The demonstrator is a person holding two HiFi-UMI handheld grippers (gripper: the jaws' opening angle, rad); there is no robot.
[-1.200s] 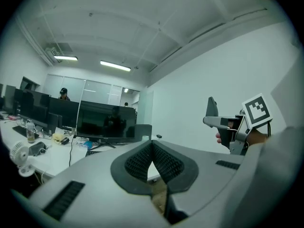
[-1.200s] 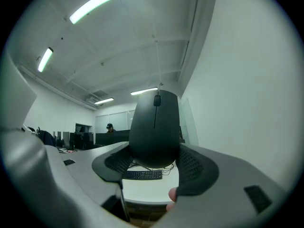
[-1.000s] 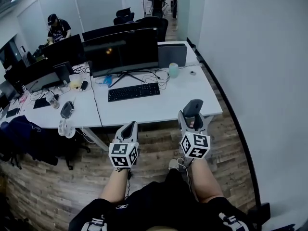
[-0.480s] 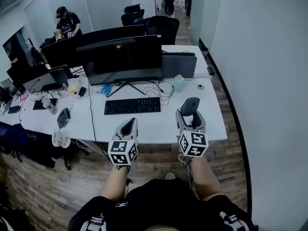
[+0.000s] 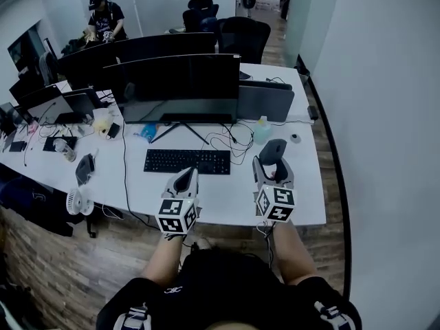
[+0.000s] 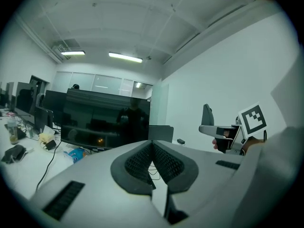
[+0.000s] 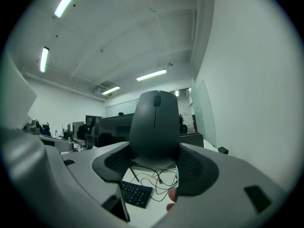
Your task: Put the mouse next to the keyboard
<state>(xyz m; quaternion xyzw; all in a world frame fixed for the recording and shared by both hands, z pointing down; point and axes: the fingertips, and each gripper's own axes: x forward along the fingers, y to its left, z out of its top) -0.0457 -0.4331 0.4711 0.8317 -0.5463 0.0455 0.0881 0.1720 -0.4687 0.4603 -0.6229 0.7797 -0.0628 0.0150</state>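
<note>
A dark grey mouse [image 7: 155, 125] stands upright between the jaws of my right gripper [image 7: 154, 163], which is shut on it. In the head view the mouse [image 5: 273, 150] sticks up from that gripper [image 5: 273, 165], held above the white desk [image 5: 234, 191] to the right of the black keyboard [image 5: 187, 161]. My left gripper [image 5: 183, 182] hovers over the desk's front edge below the keyboard. In its own view the left gripper [image 6: 153, 159] has its jaws together with nothing between them.
A wide dark monitor [image 5: 180, 86] stands behind the keyboard, with cables [image 5: 230, 140] trailing beside its stand. A pale bottle [image 5: 261, 128] and a small round object [image 5: 295, 137] sit at the desk's right end. Clutter covers the left desk [image 5: 62, 150]. A person stands far back.
The desk and keyboard have drawn closer in the head view. Both grippers now hang over the desk's front edge, the right one still carrying the mouse.
</note>
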